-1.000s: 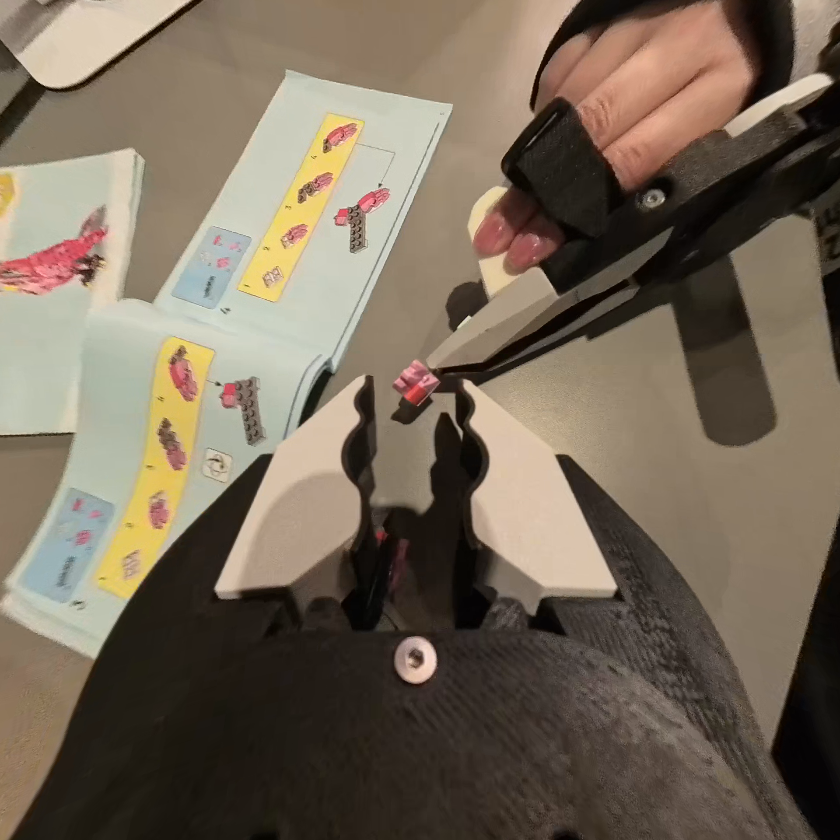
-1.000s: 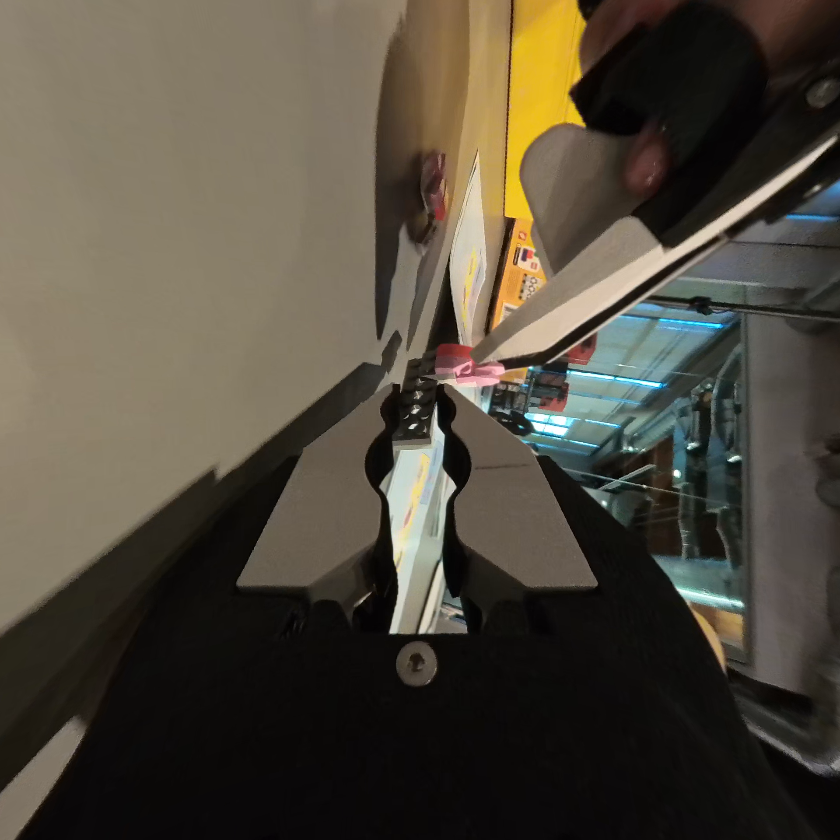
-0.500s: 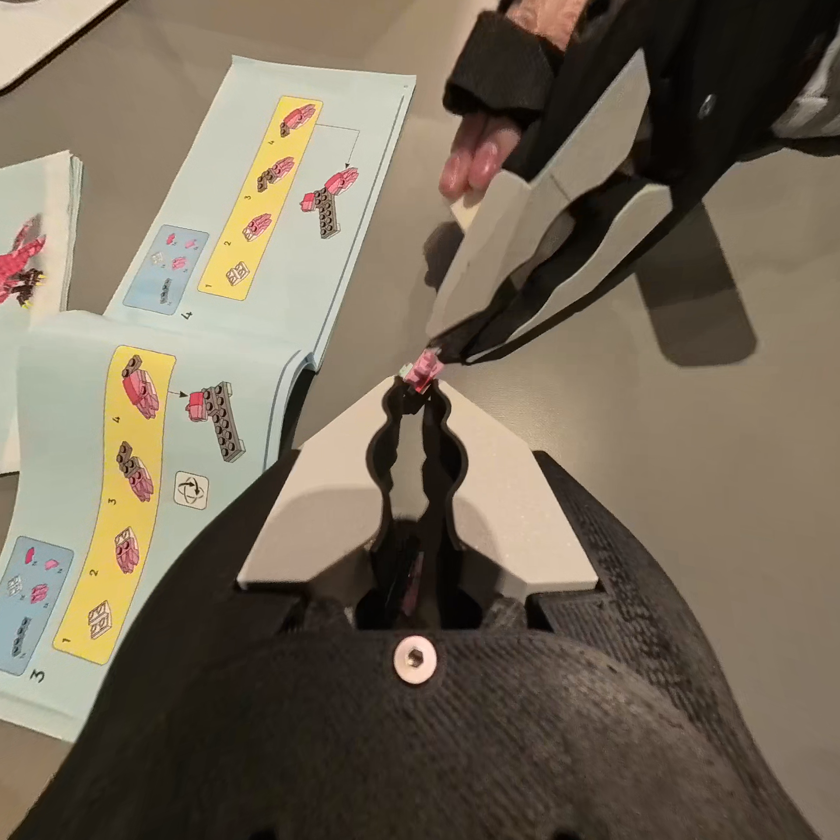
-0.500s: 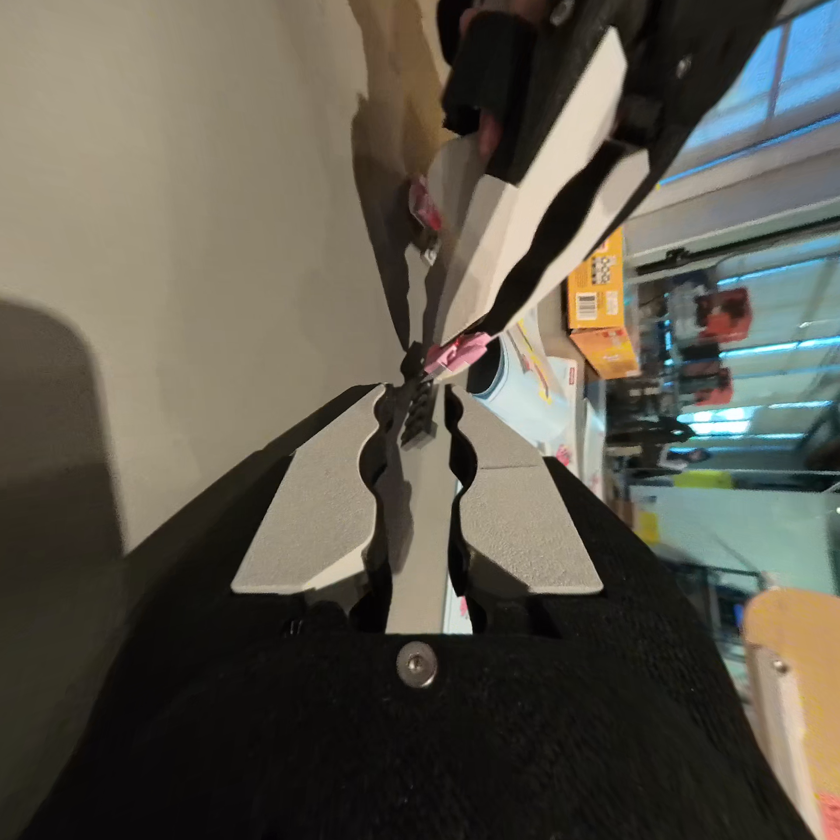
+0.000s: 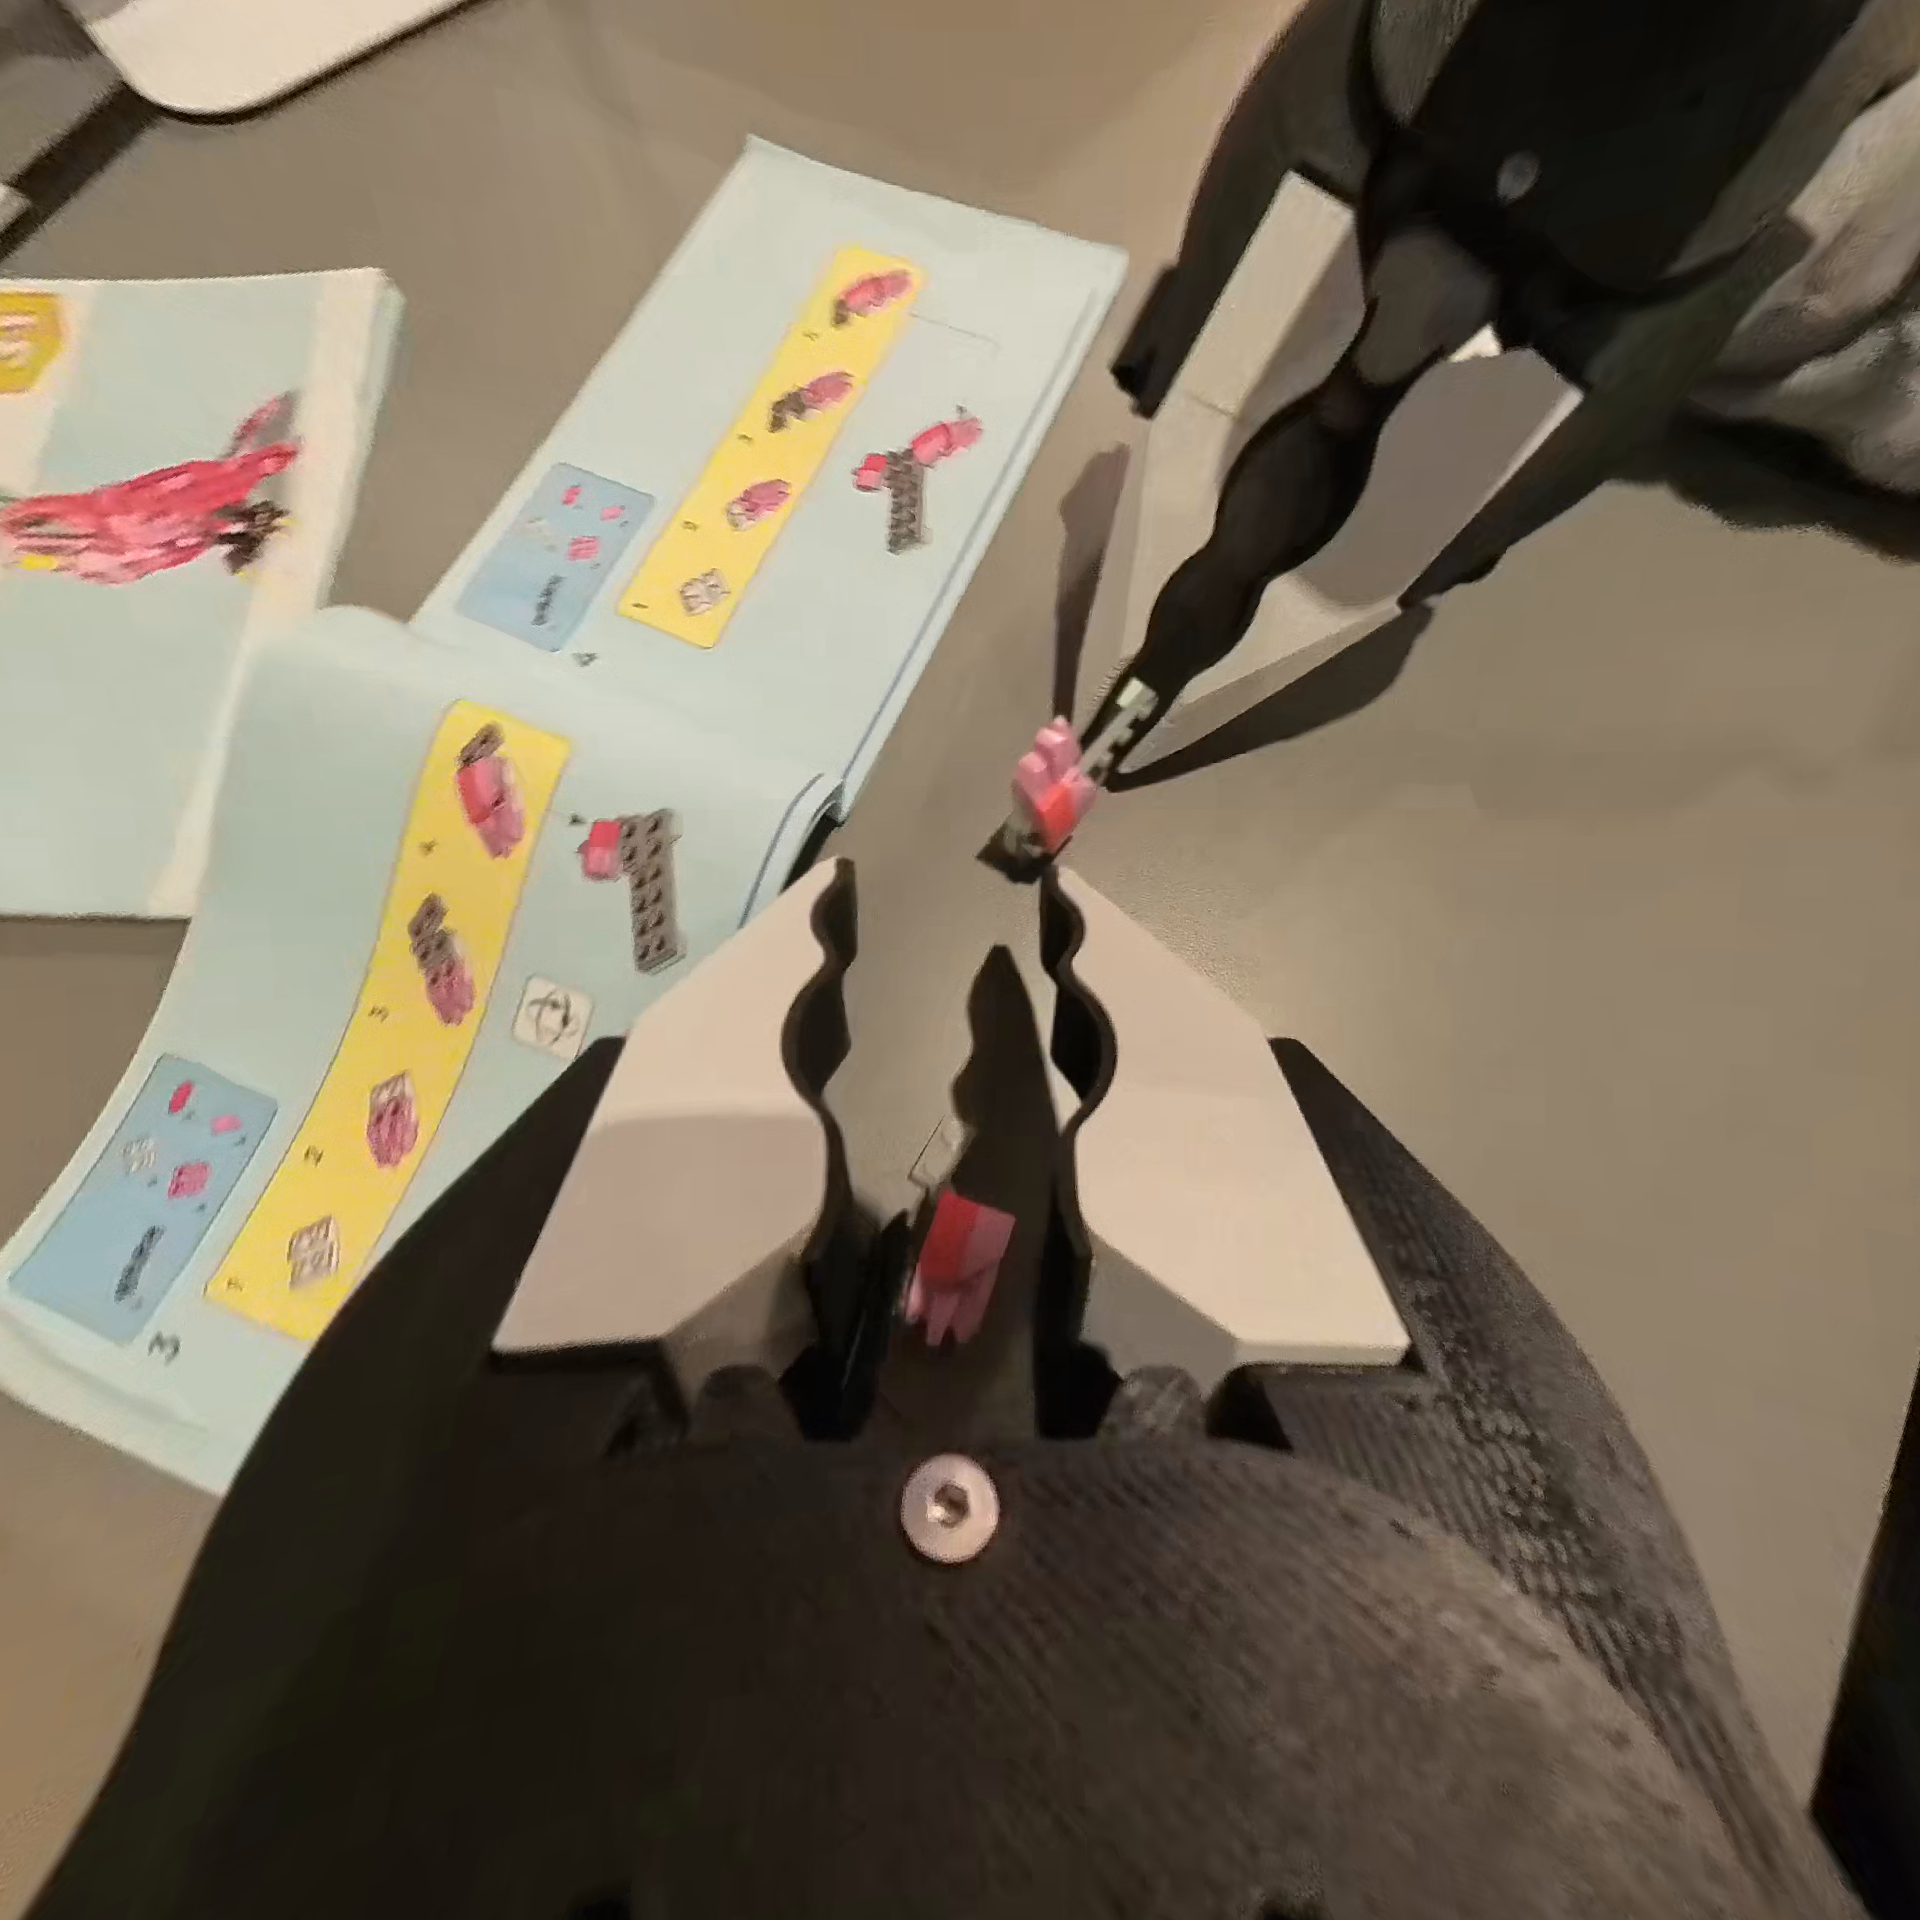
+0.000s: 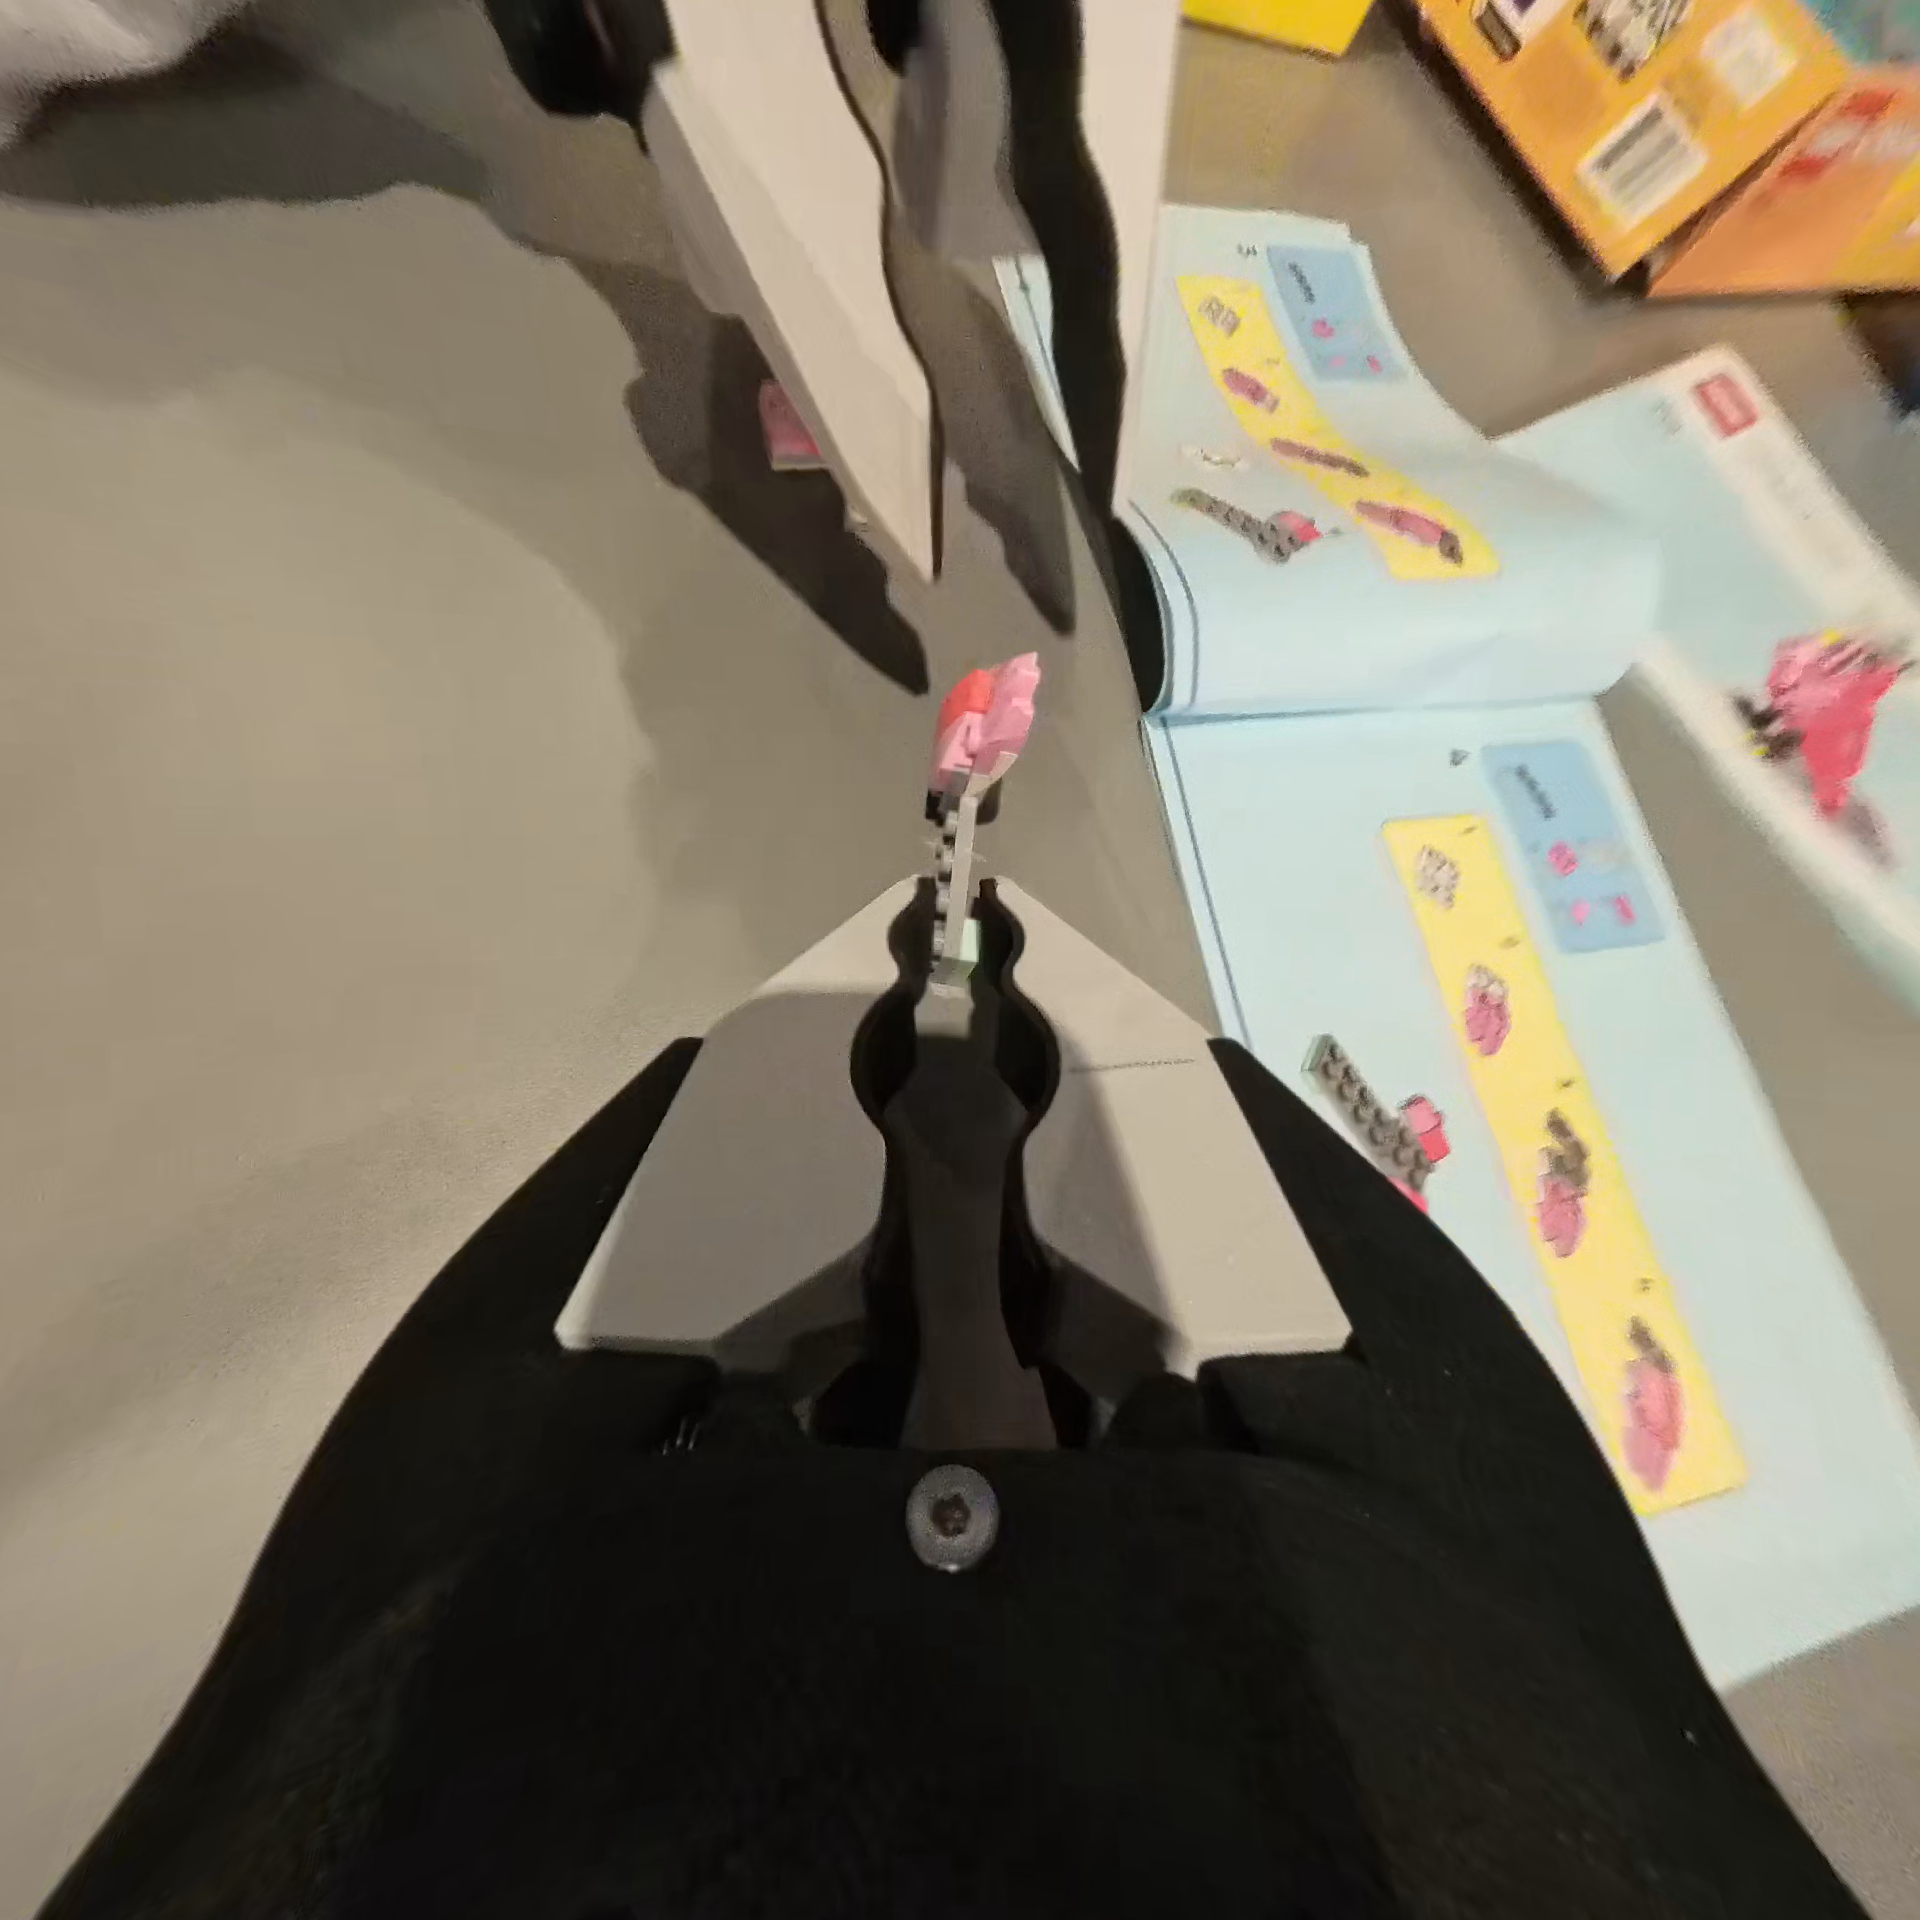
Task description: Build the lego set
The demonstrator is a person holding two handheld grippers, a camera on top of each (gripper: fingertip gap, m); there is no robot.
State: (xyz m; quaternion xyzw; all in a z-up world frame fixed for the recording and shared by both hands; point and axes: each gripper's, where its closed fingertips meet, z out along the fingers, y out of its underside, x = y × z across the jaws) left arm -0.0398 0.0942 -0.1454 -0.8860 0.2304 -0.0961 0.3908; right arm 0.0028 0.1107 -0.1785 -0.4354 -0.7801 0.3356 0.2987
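left gripper (image 5: 945, 883) now parted, right gripper (image 6: 951, 888) pinching studded grey plate (image 6: 954, 883), glossy pink bricks (image 6: 987, 722)

A grey table (image 5: 1558, 1039) is stretching under and around the left tongs (image 5: 943, 873); a white board (image 5: 260, 52) with a rounded corner is lying well ahead of them to the left; a grey cloth (image 5: 1829, 343) is bunching well ahead to the right; orange cardboard boxes (image 6: 1662, 125) are sitting, blurred, well ahead and right of the right tongs (image 6: 951, 883).
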